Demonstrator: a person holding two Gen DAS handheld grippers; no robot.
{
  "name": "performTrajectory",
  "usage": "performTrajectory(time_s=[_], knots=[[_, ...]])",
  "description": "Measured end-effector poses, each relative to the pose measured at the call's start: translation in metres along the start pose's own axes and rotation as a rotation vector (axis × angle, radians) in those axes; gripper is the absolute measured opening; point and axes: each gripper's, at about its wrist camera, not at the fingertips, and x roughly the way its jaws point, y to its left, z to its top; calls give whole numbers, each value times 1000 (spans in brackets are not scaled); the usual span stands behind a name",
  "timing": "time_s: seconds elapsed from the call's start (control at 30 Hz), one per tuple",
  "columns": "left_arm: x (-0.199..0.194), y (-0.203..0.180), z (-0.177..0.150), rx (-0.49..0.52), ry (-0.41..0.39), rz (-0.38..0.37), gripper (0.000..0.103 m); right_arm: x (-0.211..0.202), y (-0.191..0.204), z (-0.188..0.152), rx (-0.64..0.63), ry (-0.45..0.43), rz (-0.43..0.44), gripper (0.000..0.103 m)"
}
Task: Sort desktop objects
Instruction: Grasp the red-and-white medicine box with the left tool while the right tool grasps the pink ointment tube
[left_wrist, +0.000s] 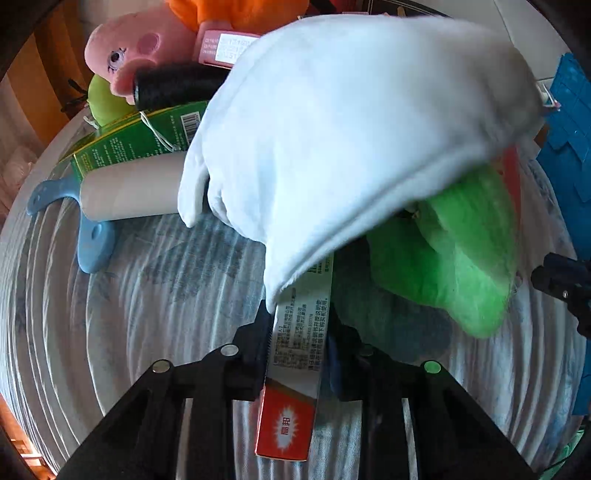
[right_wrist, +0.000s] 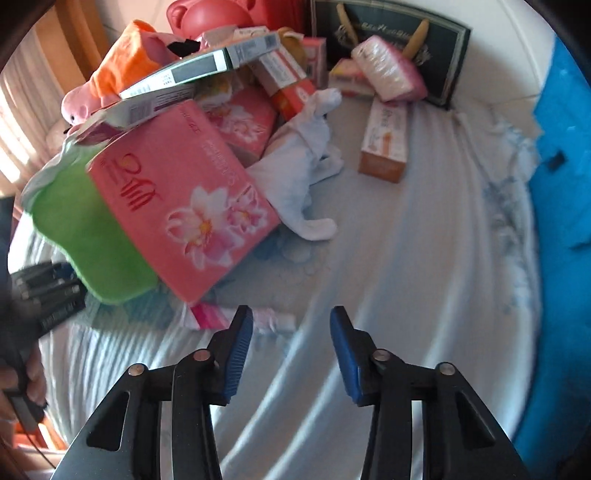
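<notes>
Step in hand, as judged: one item is lifted out of the clutter for sorting, its destination not shown. Nearest in the left wrist view, the left gripper (left_wrist: 297, 343) is clamped on a long, flat-sided carton (left_wrist: 295, 369) — stiff card, white panel with fine print and an orange-red end — which runs forward between the fingers and disappears under a white cloth (left_wrist: 351, 129), soft and draped over its far part. Whether the cloth rides on the carton or merely lies in front of it cannot be told. Just right of the carton sits a green plush item (left_wrist: 465, 258), fuzzy and rounded; beyond to the left, a lint roller (left_wrist: 129, 188) with a smooth white cylinder and blue plastic handle, a green box (left_wrist: 136, 144), a black spool (left_wrist: 173, 85) and a pink plush toy (left_wrist: 129, 48). In the right wrist view, the right gripper (right_wrist: 291, 350) stands with its blue ribbed pads apart and nothing between them, above the pale, rippled tablecloth (right_wrist: 424, 258). Ahead lies a glossy pink tissue pack (right_wrist: 184, 199) with a flower print, tilted against a heap of boxes; farther off, a small orange carton (right_wrist: 384, 144) stands apart. The next move calls for carrying the carton clear without dragging the cloth — the free gripper could hold the cloth back.
</notes>
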Motion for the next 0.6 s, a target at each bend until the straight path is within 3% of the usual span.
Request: performTrajectory(time_s=[0.13, 0.23, 0.43, 0.6], knots=[[-10, 4, -23, 2, 16, 19, 26, 22, 3, 12, -13, 28, 27, 43], [-21, 11, -44, 4, 38, 20, 26, 34, 6, 8, -9, 98, 58, 43], [-35, 14, -78, -4, 39, 10, 26, 21, 31, -36, -69, 195, 170, 44], [-46, 11, -96, -12, 53, -31, 25, 7, 50, -52, -142, 169, 154, 53]])
